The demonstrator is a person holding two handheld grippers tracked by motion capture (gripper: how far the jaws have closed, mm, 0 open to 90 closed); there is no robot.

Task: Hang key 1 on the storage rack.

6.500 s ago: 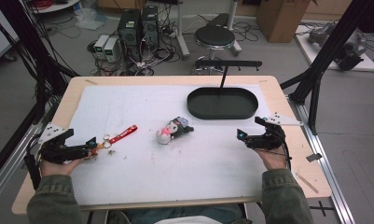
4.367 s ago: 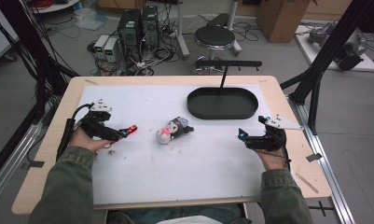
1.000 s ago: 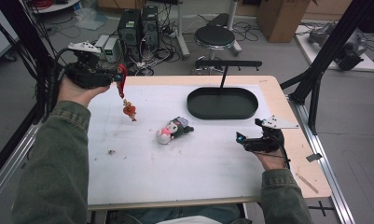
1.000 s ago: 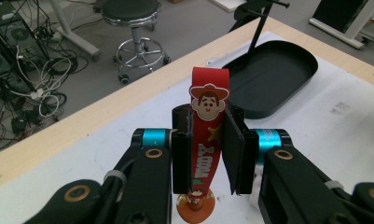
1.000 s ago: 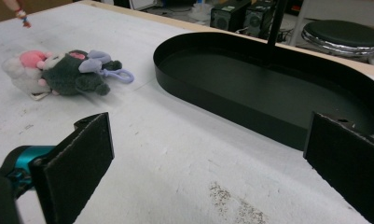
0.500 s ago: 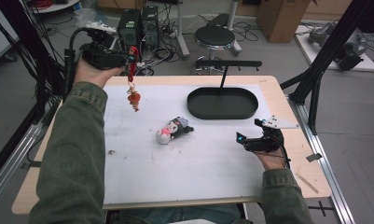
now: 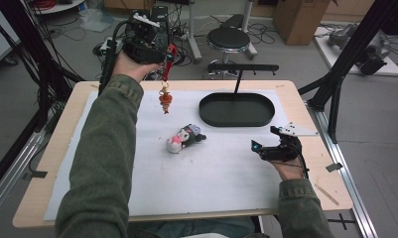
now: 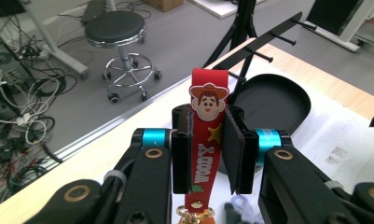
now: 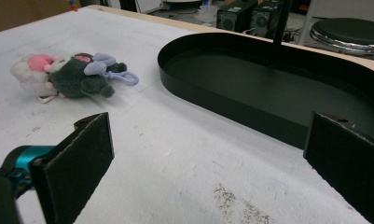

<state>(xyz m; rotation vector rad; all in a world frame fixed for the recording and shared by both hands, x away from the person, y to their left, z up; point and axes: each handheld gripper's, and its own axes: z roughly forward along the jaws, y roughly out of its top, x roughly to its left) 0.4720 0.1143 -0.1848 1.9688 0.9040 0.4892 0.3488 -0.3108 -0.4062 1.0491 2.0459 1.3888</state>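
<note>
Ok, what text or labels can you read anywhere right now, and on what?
"WOODY", white letters running lengthwise down the red strap held in the left claw.
Faint grey print on the white mat near the black tray: too blurred to read.

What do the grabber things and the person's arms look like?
Both grippers, left and right, are black with flat black pads, shiny blue rings and brass-coloured rivets. A black cable trails from the left one; the right carries a grey three-cornered plate. The sleeves are olive green.
</note>
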